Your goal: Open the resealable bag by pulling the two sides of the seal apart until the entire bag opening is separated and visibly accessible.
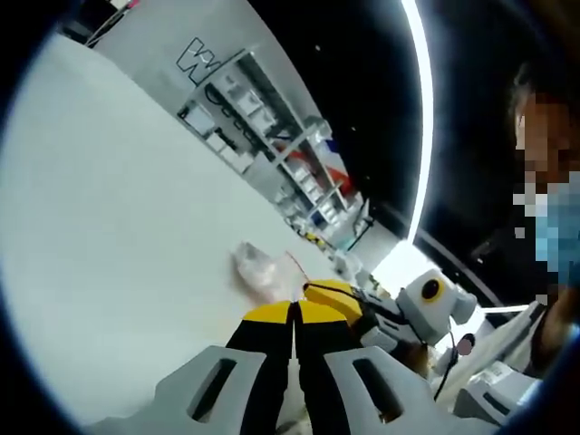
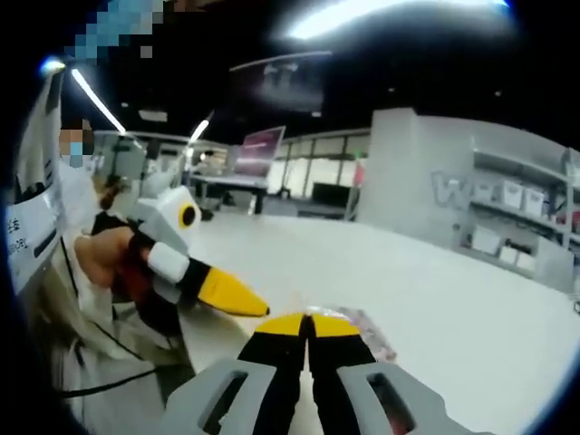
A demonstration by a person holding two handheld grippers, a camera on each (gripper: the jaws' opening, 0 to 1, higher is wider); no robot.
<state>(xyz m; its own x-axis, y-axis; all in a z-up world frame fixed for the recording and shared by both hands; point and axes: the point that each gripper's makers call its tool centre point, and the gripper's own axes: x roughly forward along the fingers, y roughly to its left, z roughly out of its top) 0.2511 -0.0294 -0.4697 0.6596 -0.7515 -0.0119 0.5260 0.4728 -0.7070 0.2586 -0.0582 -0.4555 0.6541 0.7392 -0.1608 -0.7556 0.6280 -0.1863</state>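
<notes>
Gripping the bag (image 1: 263, 269) on the table (image 1: 109, 227), both grippers met at its near edge: the left gripper (image 1: 295, 313) and right gripper (image 2: 309, 324) each looked clamped on it. No opening showed yet; the seal apparently remained to pull apart.

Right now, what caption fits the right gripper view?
Both tongs, right and left, meet at the clear bag on the white table.

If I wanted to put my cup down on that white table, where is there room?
Most of the white table is bare: the wide stretch between the clear bag and the shelving at the far edge. It is crowded right at the bag, where the left claw and right claw meet.
</notes>
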